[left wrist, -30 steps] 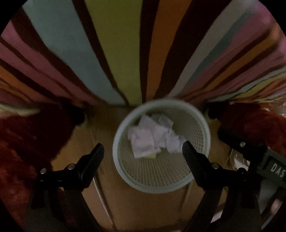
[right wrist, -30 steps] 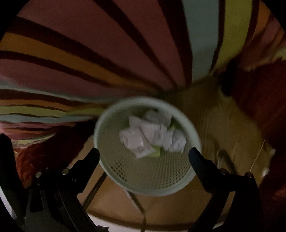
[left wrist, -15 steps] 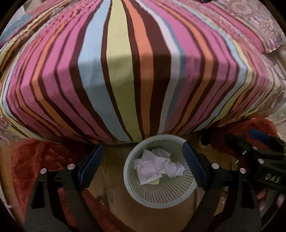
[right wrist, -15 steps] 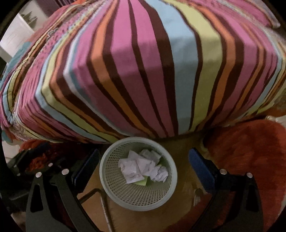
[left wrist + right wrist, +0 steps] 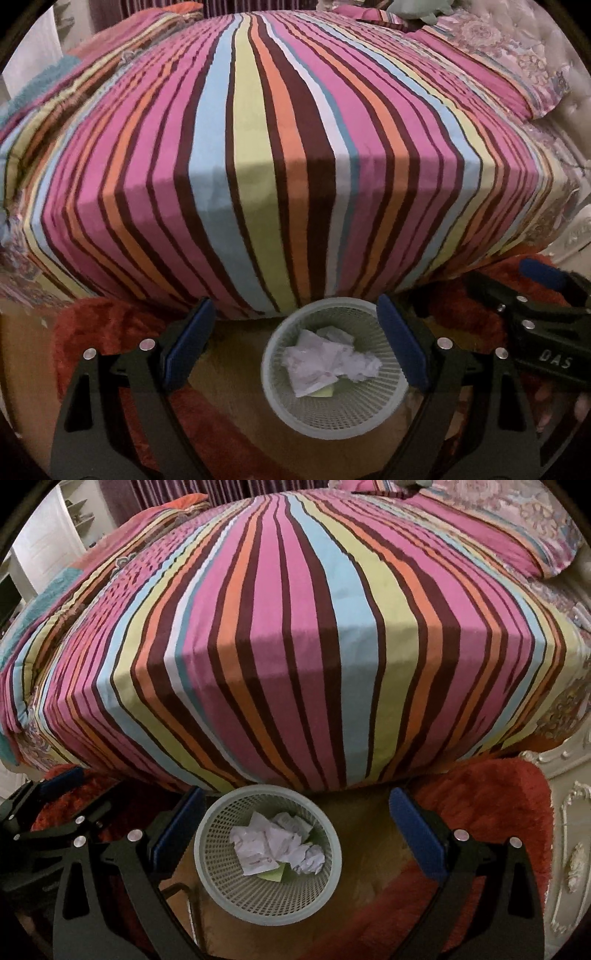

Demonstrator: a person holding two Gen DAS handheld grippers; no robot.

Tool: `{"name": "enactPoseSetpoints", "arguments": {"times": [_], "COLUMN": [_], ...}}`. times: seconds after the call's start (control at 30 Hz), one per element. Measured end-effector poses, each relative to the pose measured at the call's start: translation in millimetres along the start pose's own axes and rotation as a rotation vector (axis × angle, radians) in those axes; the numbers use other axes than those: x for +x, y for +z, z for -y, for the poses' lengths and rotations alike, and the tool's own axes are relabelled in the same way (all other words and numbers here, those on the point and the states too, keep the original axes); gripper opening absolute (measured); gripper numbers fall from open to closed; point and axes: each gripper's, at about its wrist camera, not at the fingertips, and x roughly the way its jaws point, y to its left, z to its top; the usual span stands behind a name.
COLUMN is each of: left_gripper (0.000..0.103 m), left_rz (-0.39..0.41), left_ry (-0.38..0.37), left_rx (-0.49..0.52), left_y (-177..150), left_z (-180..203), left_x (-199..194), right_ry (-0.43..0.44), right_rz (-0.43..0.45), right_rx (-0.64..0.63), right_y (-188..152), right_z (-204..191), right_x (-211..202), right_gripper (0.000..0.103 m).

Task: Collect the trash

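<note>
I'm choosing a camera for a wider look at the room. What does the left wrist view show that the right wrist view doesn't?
Only the left: the right tool at the edge, marked "DAS". Only the right: a white door upper left, ornate white furniture on the right, and the left tool. Both: the striped bed, the mesh basket holding crumpled paper, and the red rug.

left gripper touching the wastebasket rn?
Apart. In the left wrist view the left gripper is open and empty, its fingers well above the wastebasket, which stands on the floor holding crumpled paper.
</note>
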Motion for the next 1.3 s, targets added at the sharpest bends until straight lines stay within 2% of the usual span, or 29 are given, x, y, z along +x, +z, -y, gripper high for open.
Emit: {"name": "enactPoseSetpoints", "arguments": {"times": [0.4, 1.3], "left_gripper": [0.087, 0.087], "left_rz": [-0.013, 0.001], "left_ry": [-0.023, -0.027], "left_rx": [-0.042, -0.041], "left_y": [2.0, 2.8], "left_z": [-8.2, -5.2], "left_x": [4.2, -0.9], "right_ry": [-0.006, -0.018], "right_rz": [-0.004, 0.002], "right_rx": [0.007, 0.03], "right_y": [6.1, 5.5], "right_z": [5.1, 9.7], "right_x": [0.4, 1.6], "right_gripper": [0.095, 0.095]}}
